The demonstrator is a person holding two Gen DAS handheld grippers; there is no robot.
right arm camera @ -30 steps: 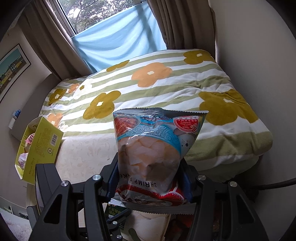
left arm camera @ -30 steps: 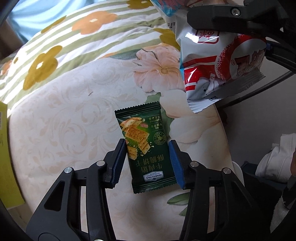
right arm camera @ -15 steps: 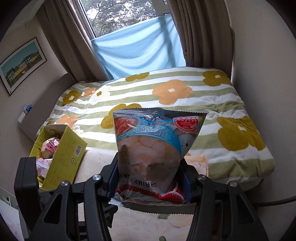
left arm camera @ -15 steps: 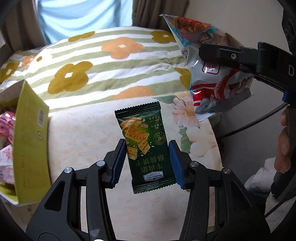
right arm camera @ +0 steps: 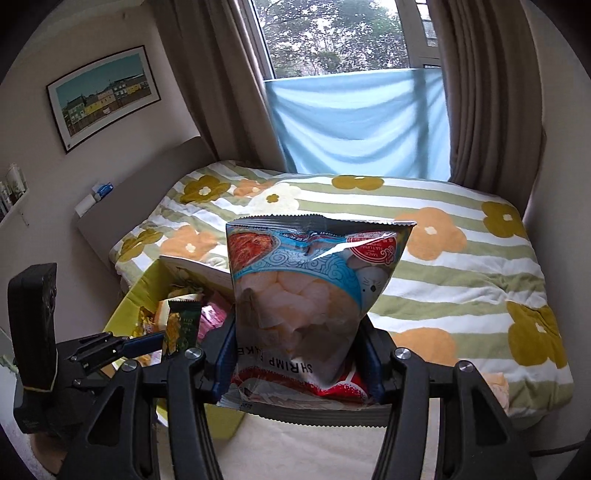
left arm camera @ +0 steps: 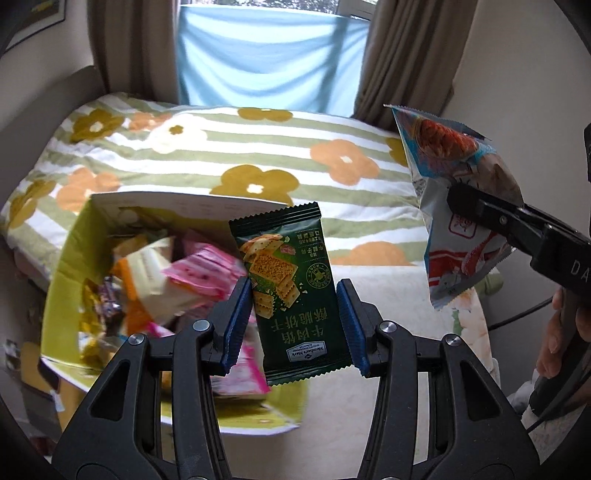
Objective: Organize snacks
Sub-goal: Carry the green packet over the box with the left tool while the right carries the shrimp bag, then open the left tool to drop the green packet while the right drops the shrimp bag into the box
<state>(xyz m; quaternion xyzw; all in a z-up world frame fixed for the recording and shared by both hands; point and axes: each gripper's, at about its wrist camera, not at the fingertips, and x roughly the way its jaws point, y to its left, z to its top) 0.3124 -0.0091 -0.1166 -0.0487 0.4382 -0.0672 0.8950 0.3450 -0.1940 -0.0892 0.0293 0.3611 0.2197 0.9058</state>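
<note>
Beyond both claws spreads the bed (right arm camera: pixel 461 266) under its striped, flower-printed quilt, reaching back to the window (right arm camera: pixel 340 33) with a pale blue cloth (left arm camera: pixel 269 62) hung across its lower part. Ahead and to the left of the left gripper (left arm camera: pixel 295 317) stands an open yellow-green carton (left arm camera: pixel 70 258), heaped with pink, orange and cream snack packets (left arm camera: pixel 177 280). The right gripper (right arm camera: pixel 299 354) pinches the lower part of a bag of shrimp crackers (right arm camera: pixel 314 291), held upright above the bed's near edge and off to the right of the left claw. The left gripper pinches a dark green biscuit packet (left arm camera: pixel 291 291) by its side edges, the packet hanging over the carton's near right corner.
</note>
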